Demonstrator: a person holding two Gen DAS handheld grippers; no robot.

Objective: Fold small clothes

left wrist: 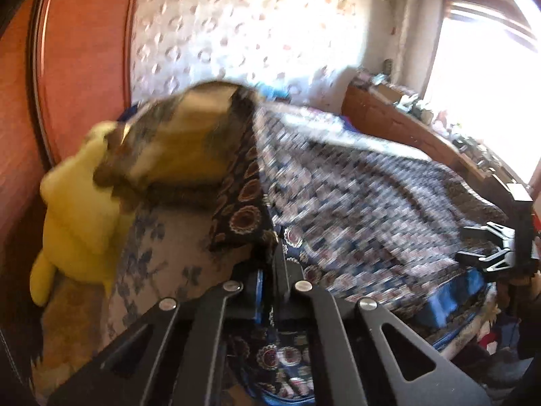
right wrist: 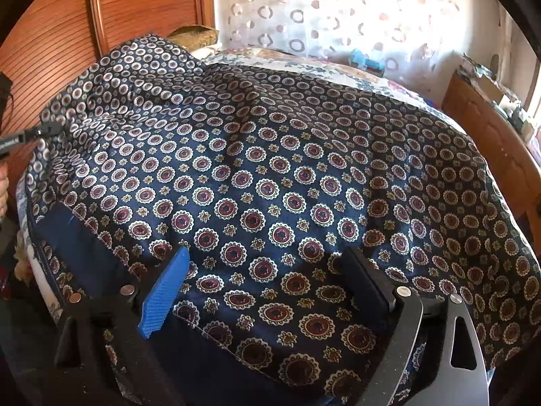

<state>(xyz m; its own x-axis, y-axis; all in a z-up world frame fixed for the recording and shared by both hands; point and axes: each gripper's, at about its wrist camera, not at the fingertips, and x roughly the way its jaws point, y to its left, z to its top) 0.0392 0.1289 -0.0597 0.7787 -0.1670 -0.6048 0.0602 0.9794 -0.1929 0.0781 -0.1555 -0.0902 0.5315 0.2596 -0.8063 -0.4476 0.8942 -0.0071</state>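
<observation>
A dark blue patterned cloth [right wrist: 270,176] with red and white medallions lies spread over the bed, one part raised at the far left. In the left wrist view, blurred by motion, the same cloth [left wrist: 355,196] stretches away to the right. My left gripper [left wrist: 272,270] is shut on an edge of the cloth and holds it up; it also shows at the left edge of the right wrist view [right wrist: 44,132]. My right gripper [right wrist: 267,277] is open just above the cloth's near edge, with its blue pad [right wrist: 165,291] on the left. It also shows at the right of the left wrist view [left wrist: 487,247].
A yellow plush toy [left wrist: 77,216] and a brown-gold cushion [left wrist: 175,142] lie at the bed's head by the wooden headboard [right wrist: 50,34]. A wooden dresser [right wrist: 490,135] with clutter stands at the right under a bright window [left wrist: 487,77]. A floral bedspread [right wrist: 304,64] shows beyond the cloth.
</observation>
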